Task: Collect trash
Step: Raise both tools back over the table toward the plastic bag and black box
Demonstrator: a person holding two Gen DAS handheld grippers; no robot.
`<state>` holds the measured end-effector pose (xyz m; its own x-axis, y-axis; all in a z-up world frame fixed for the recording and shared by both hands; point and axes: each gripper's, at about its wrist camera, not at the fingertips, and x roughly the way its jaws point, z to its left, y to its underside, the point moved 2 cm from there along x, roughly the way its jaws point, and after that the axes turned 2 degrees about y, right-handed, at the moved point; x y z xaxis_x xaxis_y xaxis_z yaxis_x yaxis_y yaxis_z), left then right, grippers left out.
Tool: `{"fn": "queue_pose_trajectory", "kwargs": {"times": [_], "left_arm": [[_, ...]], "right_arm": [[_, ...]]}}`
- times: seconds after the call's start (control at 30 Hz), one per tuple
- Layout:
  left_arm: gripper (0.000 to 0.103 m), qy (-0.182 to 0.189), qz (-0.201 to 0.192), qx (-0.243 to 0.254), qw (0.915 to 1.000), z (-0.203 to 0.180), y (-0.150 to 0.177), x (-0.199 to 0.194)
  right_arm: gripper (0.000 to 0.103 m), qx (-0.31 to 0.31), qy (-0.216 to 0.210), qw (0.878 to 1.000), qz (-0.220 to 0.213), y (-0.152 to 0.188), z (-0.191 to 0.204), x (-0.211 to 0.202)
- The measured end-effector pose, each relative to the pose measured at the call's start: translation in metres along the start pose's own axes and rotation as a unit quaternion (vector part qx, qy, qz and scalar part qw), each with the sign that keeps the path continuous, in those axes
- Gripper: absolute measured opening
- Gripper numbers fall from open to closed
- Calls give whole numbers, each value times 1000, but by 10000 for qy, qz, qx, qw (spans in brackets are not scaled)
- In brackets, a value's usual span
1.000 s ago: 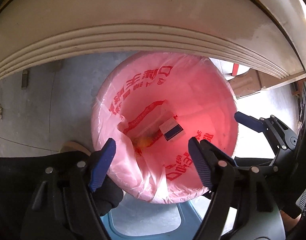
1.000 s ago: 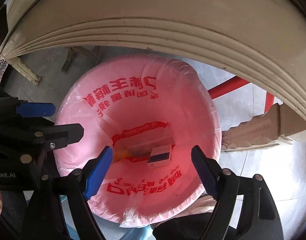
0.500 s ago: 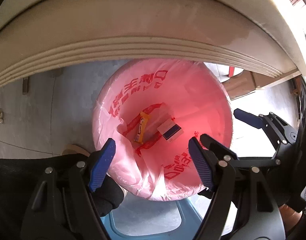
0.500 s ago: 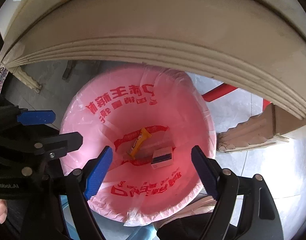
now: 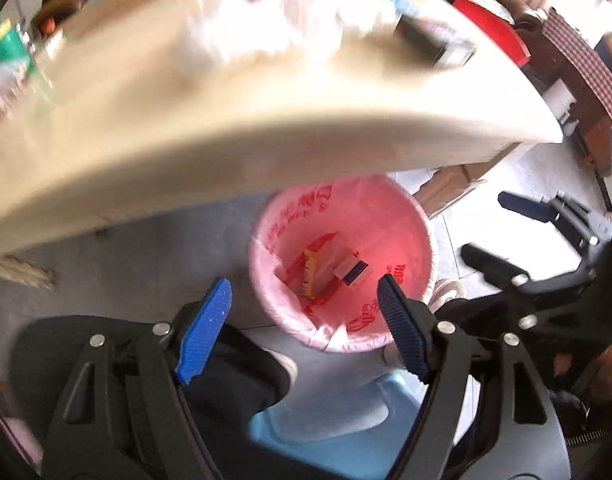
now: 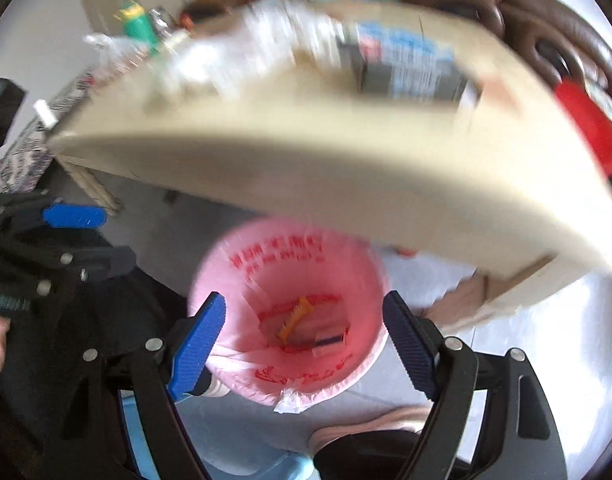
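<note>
A bin lined with a pink bag stands on the floor under the table edge; it also shows in the right wrist view. Inside lie an orange wrapper and a small blue-and-white box; the right wrist view shows the wrapper too. My left gripper is open and empty above the bin's near rim. My right gripper is open and empty above the bin. On the cream table lie blurred white crumpled trash and a carton.
A green bottle and clear plastic stand at the table's far left. A red object lies at the table's right. A blue plastic stool is below the grippers. The person's shoe is by the bin.
Both grippers have risen and pulled back from the bin, so the tabletop and its items have come into view. The orange wrapper has dropped into the bin. Both stay open.
</note>
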<state>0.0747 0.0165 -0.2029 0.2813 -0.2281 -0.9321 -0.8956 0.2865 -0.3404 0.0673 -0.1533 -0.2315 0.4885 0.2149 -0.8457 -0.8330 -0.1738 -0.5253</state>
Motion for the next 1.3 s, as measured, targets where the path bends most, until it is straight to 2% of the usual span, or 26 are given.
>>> {"fn": "queue_pose_trajectory", "kwargs": {"times": [0.07,0.17,0.27,0.37,0.53,0.73,0.93,1.13,1.3], "left_arm": [[75,110,-32,204,9997,1,-12,-30],[83,22,-175,491,9986,3,-34,-73],[85,29,-326,783,9964,4,-57,-109],[90,89,-424,1074,9933,-1,-77,-133],[90,207,-135,1441,9893,-11,-103,-143],[90,490,129,1937,9797,-30,-123,-145],[90,460,360,1780,9823,-26,-144,-127],[90,346,559,1886,9798,-24,-156,-104],[90,499,829,1888,9772,-20,-162,-72]], "right_arm": [[79,-251,-118,9995,-154,-14,0,-30],[79,-677,-373,9964,-360,-41,2,-76],[94,-1049,-628,9907,-595,-64,5,-110],[95,-1378,-939,9823,-853,-87,4,-143],[95,-1676,-1138,9750,-913,-126,-9,-167],[95,-1955,-1290,9697,-700,-158,-26,-162],[95,-2147,-1430,9653,-398,-177,-39,-134],[95,-2486,-1554,9560,-113,-185,-40,-112],[95,-2659,-1730,9482,158,-192,-39,-91]]}}
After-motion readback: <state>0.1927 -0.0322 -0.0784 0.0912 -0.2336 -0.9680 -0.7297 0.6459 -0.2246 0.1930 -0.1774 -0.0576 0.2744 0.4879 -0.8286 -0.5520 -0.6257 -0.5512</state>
